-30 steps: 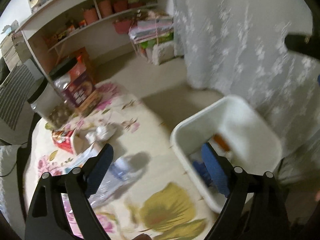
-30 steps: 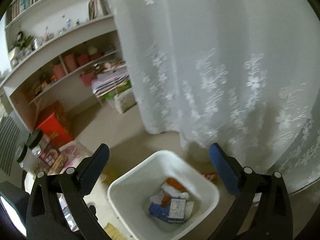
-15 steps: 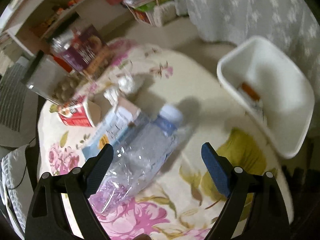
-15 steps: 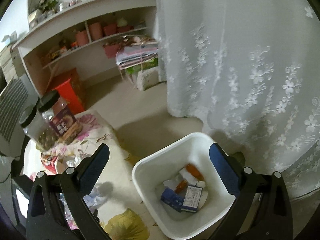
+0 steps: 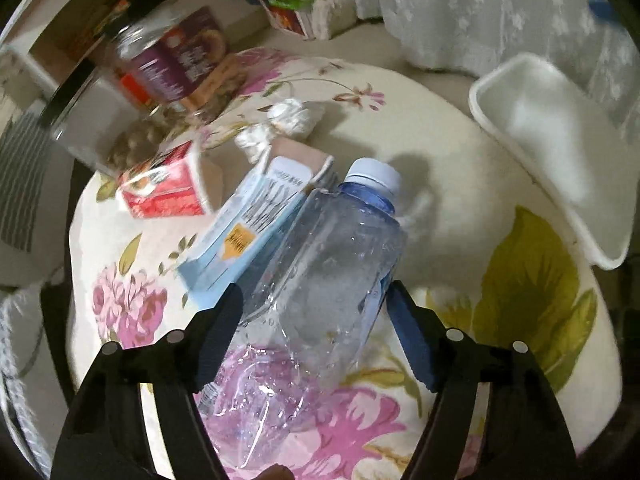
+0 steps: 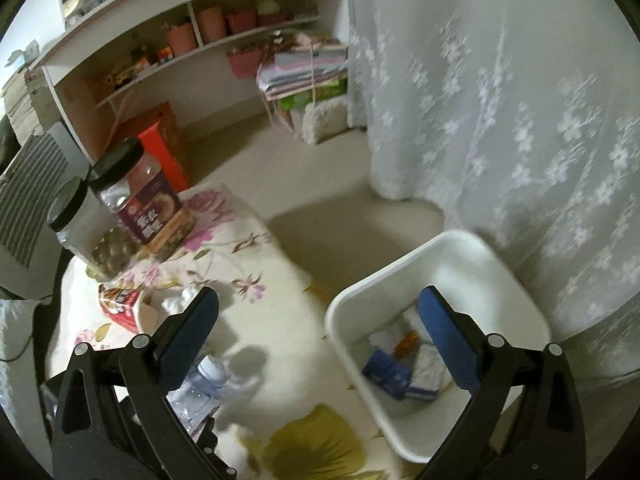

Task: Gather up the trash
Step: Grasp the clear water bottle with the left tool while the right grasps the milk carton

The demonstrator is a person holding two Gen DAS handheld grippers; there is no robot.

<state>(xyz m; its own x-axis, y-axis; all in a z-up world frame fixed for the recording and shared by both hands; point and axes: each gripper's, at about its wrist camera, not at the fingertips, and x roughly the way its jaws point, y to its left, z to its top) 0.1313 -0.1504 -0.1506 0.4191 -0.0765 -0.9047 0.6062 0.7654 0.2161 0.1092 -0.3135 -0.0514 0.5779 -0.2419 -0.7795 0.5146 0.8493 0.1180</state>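
Observation:
A crushed clear plastic bottle point(image 5: 320, 280) with a white cap lies on the floral tablecloth point(image 5: 440, 140); its cap end also shows in the right wrist view point(image 6: 208, 376). My left gripper point(image 5: 312, 308) is open, its fingers on either side of the bottle's body. A light blue carton point(image 5: 248, 224), a red box point(image 5: 164, 192) and crumpled tissues point(image 5: 288, 116) lie beyond it. The white trash bin point(image 6: 472, 256) stands at the right and holds several pieces of trash. My right gripper point(image 6: 320, 320) is open and empty, above the table edge and bin.
Two black-lidded jars point(image 6: 140, 200) stand at the table's far left. A lace curtain point(image 6: 500, 100) hangs behind the bin. Shelves point(image 6: 180, 40) with pots and a stack of papers point(image 6: 304, 68) line the back wall. An orange box point(image 6: 160, 140) sits on the floor.
My left gripper dropped from above the bin side down onto the bottle, now straddling it. My right gripper swung left, so the table comes into view.

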